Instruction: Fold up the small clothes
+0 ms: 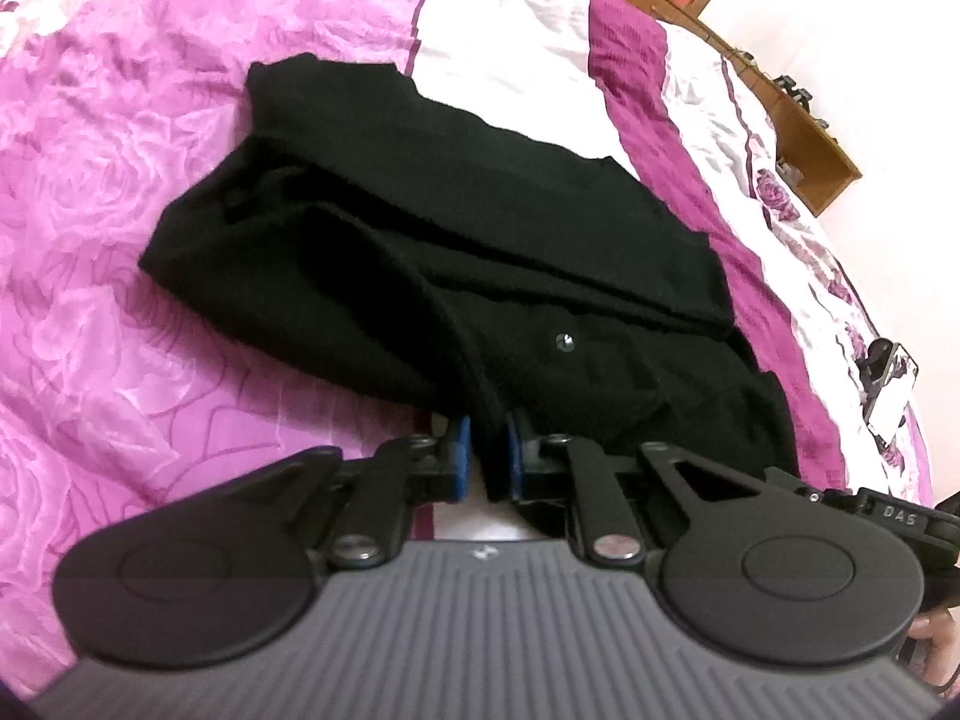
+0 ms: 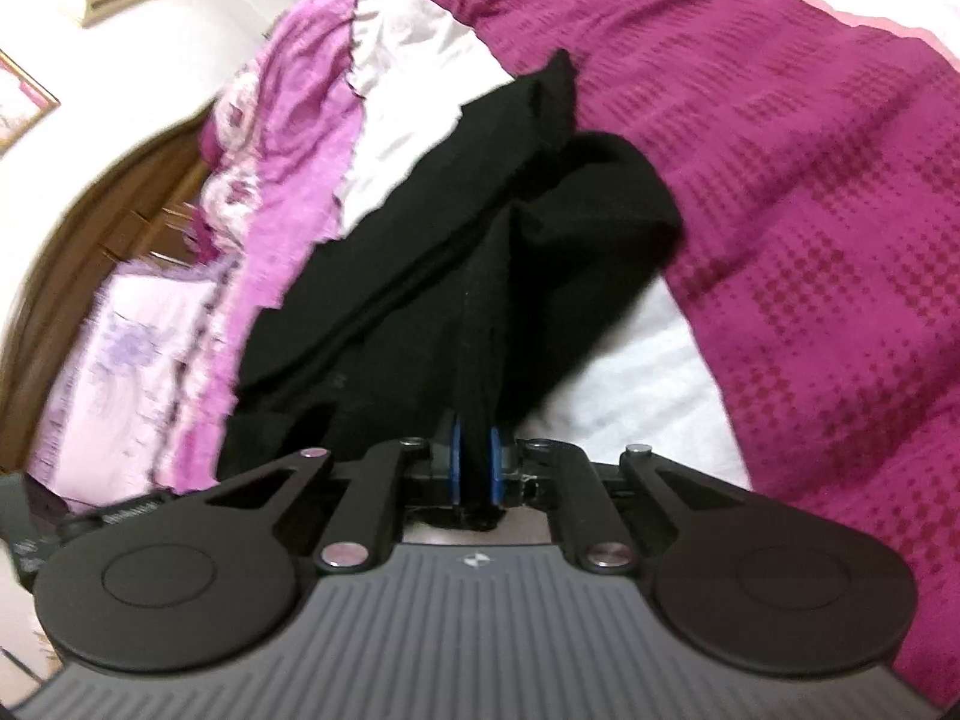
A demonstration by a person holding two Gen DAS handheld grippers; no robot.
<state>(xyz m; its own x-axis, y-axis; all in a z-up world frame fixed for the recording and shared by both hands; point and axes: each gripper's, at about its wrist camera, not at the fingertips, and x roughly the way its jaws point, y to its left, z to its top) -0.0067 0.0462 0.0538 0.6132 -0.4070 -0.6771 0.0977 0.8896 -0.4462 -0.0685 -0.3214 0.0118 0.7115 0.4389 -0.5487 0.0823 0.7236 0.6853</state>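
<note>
done: garment (image 1: pixel 420 210) partly folded on bed (image 1: pixel 120 180) | left gripper (image 1: pixel 486 456) and right gripper (image 2: pixel 474 468) each pinch its hem | left: final fold, likely

So the bed's pink rose-print bedspread (image 1: pixel 120 192) has white and magenta bands toward 2 o'clock. A black garment (image 1: pixel 456 228) lies rumpled on it, dead center, spilling toward 6 o'clock.

Pink floral bedspread (image 1: pixel 120 192), wooden shelf (image 1: pixel 804 132)

Shelf (image 1: pixel 798 114) contents too small to tell; black garment (image 2: pixel 420 276) edges smeared by blur in right wrist view.
</note>
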